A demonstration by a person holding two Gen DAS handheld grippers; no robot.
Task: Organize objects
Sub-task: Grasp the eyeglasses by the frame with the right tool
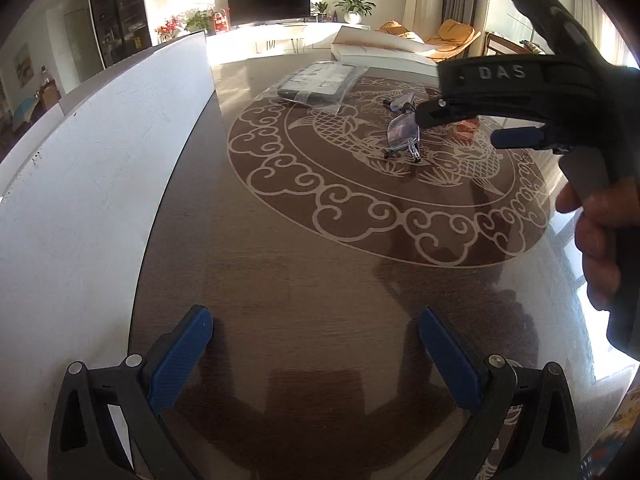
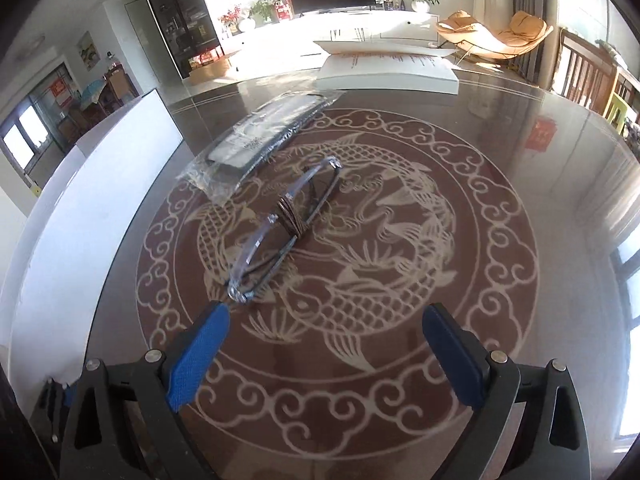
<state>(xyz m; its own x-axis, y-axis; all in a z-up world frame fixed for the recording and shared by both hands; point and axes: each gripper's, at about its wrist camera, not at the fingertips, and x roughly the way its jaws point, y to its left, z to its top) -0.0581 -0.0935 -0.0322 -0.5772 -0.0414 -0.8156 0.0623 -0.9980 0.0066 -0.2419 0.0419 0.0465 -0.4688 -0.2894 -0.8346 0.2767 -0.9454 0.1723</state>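
- Two grippers are over a dark glossy table (image 2: 540,208) with a pale fish-and-cloud medallion (image 2: 360,280) printed on it.
- Folded clear-framed glasses (image 2: 286,232) lie on the medallion, lengthwise away from the right wrist camera, their near end just beyond the left blue fingertip of the right gripper (image 2: 326,320); whether tip and frame touch cannot be told.
- Right gripper: fingers spread wide, nothing between them. From the left wrist view it hangs above the glasses (image 1: 402,132) and covers part of them, with the person's right hand (image 1: 596,240) on its handle.
- Left gripper (image 1: 316,324): fingers spread wide over bare table, well short of the glasses.
- Beyond the glasses lies a dark flat item in a clear plastic bag (image 2: 260,140); its print is too blurred to read.
- Farther back sits a white box (image 2: 388,70) with a white tray-like piece resting on top.
- A white board (image 1: 92,160) stands along the table's left edge, cut off by the frame.
- A small red patch (image 1: 466,126) shows behind the right gripper's fingers, mostly hidden.
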